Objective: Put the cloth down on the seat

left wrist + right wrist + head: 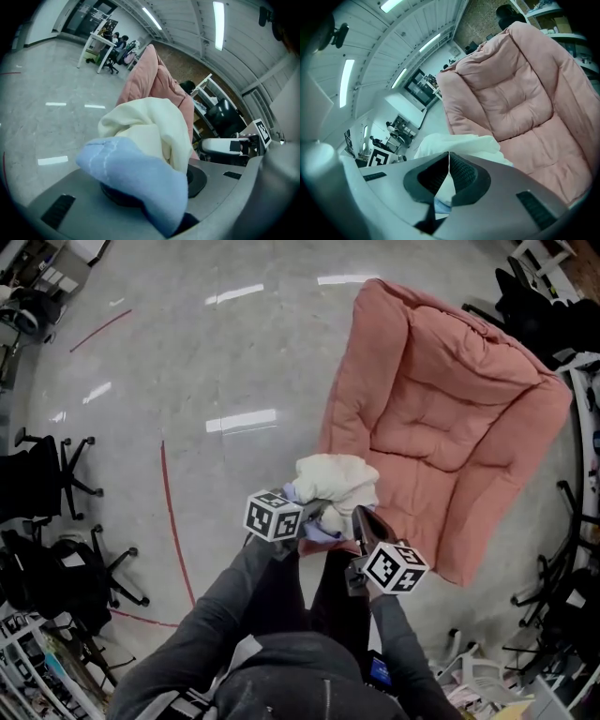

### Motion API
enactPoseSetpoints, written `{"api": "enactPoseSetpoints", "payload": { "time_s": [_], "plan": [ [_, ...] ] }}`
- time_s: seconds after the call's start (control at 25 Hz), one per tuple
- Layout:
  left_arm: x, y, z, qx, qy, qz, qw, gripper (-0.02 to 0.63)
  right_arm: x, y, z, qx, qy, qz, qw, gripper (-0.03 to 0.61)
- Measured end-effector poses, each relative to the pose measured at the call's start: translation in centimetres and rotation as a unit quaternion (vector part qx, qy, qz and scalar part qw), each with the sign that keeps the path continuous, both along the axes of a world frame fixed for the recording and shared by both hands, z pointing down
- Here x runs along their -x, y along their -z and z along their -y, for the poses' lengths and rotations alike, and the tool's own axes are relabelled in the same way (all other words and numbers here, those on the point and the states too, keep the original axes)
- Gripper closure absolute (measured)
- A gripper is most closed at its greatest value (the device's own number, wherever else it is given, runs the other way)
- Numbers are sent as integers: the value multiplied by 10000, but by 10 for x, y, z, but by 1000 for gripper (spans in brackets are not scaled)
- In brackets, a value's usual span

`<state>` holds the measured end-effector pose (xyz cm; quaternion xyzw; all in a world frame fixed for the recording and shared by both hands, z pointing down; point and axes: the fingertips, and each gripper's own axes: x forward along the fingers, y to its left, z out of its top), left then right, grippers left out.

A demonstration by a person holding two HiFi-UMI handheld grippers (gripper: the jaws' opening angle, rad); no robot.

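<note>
Showing a person standing at the near edge of a pink padded fabric floor seat [441, 418], with a two-jaw gripper in each hand. The left gripper [314, 512] has its jaws clamped on a bunched cream cloth with a light-blue part [336, 482]; in the left gripper view the blue fold [140, 183] drapes over the pads and the cream bulk [150, 131] rises beyond them. The cloth hangs in the air above the seat's near corner. The right gripper [361, 521] sits just beside the bundle on its right side; in the right gripper view its ribbed dark pads [461, 173] meet at the tips along a thin line, and whether a fold lies pinched between them cannot be told, though cream cloth [459, 143] shows just past them. The seat's backrest [511, 79] lies open beyond. A glossy grey floor [187, 352] marked with a red curved line [171, 512] surrounds the seat, with black office chairs [47, 474] at the left.
</note>
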<state>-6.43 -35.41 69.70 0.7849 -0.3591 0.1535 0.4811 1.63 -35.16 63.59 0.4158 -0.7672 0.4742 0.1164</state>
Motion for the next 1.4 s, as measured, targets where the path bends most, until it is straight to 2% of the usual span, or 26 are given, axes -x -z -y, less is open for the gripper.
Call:
{"api": "enactPoseSetpoints", "payload": {
  "time_s": [0.16, 0.48, 0.68, 1.0, 1.24, 1.4],
  "plan": [
    [3, -13, -1, 126, -342, 12, 9993, 463, 14, -4, 2, -13, -224, 36, 9997, 566],
    [5, -35, 0, 316, -630, 156, 9974, 443, 21, -11, -10, 125, -708, 83, 9974, 566],
    [5, -45, 1, 490, -627, 258, 9965, 408, 24, -12, -19, 208, -634, 77, 9977, 565],
    [0, -48, 2, 556, -546, 509, 9957, 356, 14, -5, -8, 120, -475, 49, 9988, 566],
    [0, -45, 1, 616, -496, 601, 9951, 284, 8, -2, 3, 43, -379, 29, 9993, 565],
    [9, -42, -1, 632, -400, 703, 9947, 196, 9, 0, 5, 7, -324, 24, 9995, 566]
  ]
}}
